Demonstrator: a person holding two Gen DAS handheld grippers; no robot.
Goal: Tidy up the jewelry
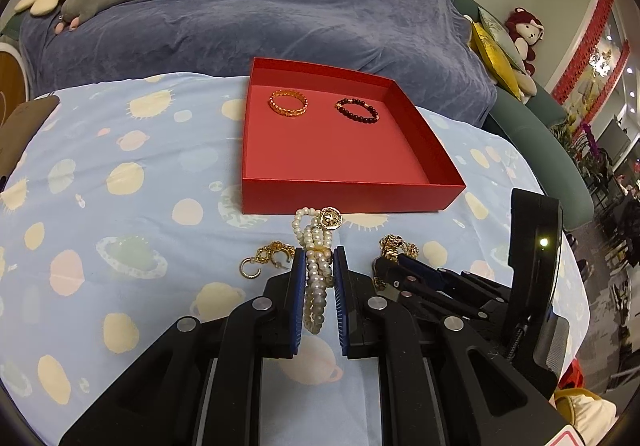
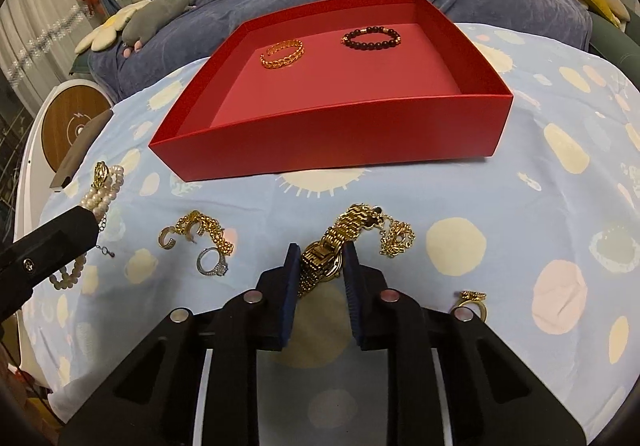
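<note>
A red box (image 1: 352, 195) (image 2: 360, 134) sits on the planet-print cloth; inside lie a gold bangle (image 1: 288, 103) (image 2: 282, 53) and a dark bead bracelet (image 1: 357, 111) (image 2: 371, 37). My left gripper (image 1: 319, 252) is shut on a pearl bracelet (image 1: 317, 278) with a gold charm (image 1: 330, 219), just before the box's near wall; it also shows in the right wrist view (image 2: 100, 194). My right gripper (image 2: 321, 250) is shut on a gold watch (image 2: 324, 258) with a chain band (image 2: 352, 222).
Gold earrings and chain (image 2: 200, 232) (image 1: 268, 256), a silver ring (image 2: 212, 264), a thin gold chain (image 2: 398, 240) and a gold ring (image 2: 472, 302) lie on the cloth (image 2: 540, 174). A blue sofa (image 1: 260, 14) with plush toys stands behind. A brown object (image 1: 24, 130) lies at the left edge.
</note>
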